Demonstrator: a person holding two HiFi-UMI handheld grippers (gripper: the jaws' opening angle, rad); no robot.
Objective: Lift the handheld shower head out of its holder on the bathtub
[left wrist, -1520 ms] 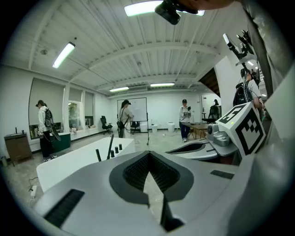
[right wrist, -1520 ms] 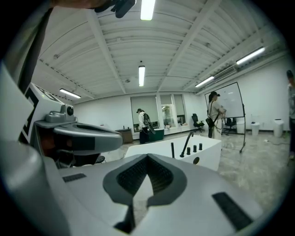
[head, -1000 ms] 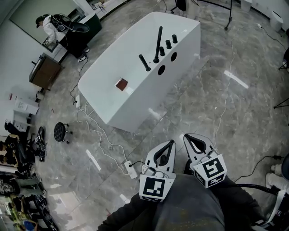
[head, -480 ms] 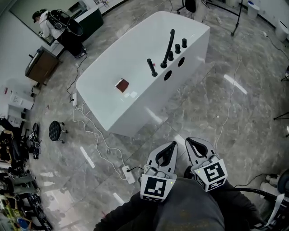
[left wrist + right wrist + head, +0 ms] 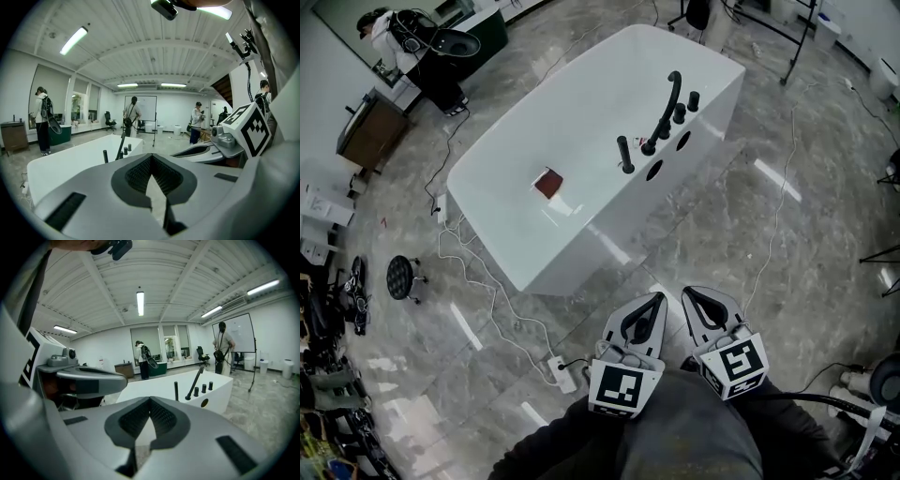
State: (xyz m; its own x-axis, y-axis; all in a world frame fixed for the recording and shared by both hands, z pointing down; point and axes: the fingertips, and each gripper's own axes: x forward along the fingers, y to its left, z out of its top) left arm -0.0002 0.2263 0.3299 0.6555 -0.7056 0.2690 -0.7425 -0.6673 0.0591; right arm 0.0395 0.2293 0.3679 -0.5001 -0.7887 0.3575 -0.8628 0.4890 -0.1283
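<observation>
Grey marble floor [image 5: 787, 244] fills the head view. On it a white bathtub [image 5: 572, 103] stands at a slant across the upper middle. Beyond the tub's far left end are a brown cabinet [image 5: 364, 131] and a person [image 5: 380, 28] standing by a dark table [image 5: 455, 47]. The legs of a black stand [image 5: 802, 37] reach down at the upper right.

At the bottom of the view, well apart from the tub, the left gripper [image 5: 654, 298] and the right gripper [image 5: 689, 292] sit side by side and point toward its near side. A stretch of floor lies between them and the tub. Both have their jaws clenched together, tips meeting, with nothing between them.

A small black stool [image 5: 400, 277] stands off to the left. On the tub's right-hand rim the long black shower head [image 5: 667, 105] leans in its holder. A shorter black post [image 5: 625, 155] stands just beside it toward the near end, and two black knobs [image 5: 680, 112] stand toward the far end. A small red-brown square [image 5: 548, 183] lies on the tub's flat white top, apart from the fittings.

A white cable [image 5: 487, 281] snakes from the tub's left end across the floor to a power strip [image 5: 562, 373], which lies just left of the left gripper.
</observation>
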